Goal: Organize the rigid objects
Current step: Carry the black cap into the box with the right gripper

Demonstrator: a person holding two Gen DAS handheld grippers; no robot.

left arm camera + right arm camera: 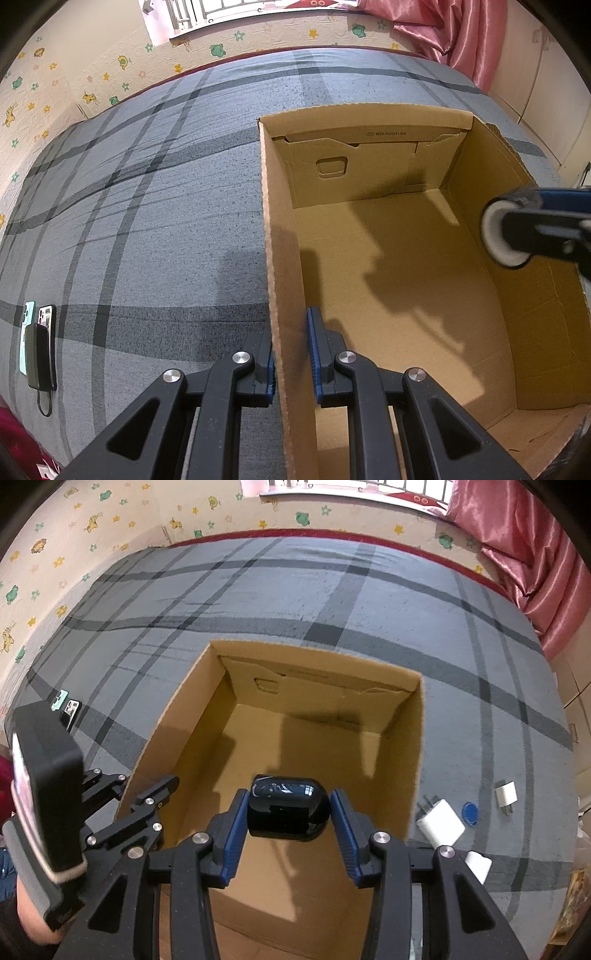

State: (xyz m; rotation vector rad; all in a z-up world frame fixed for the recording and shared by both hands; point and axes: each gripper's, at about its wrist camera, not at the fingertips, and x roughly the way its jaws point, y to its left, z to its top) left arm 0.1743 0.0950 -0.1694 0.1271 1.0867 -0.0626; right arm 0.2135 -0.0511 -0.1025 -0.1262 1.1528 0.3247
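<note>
An open cardboard box point(369, 110) stands on the grey plaid bed, and nothing lies on the part of its floor that I can see. My left gripper point(291, 365) is shut on the box's left wall, one blue pad on each side. The same gripper point(147, 781) shows at the box's left rim in the right wrist view. My right gripper point(288, 830) is shut on a glossy black rounded gadget point(288, 808) and hangs over the box point(314, 653) near its front. In the left wrist view the gadget point(496, 232) shows a white end above the box's right side.
Two phones and a dark power bank point(38, 350) lie on the bed far left of the box. Right of the box lie a white charger plug point(441, 821), a smaller white plug point(505, 794) and a blue disc point(470, 812). A pink curtain point(524, 554) hangs at the back right.
</note>
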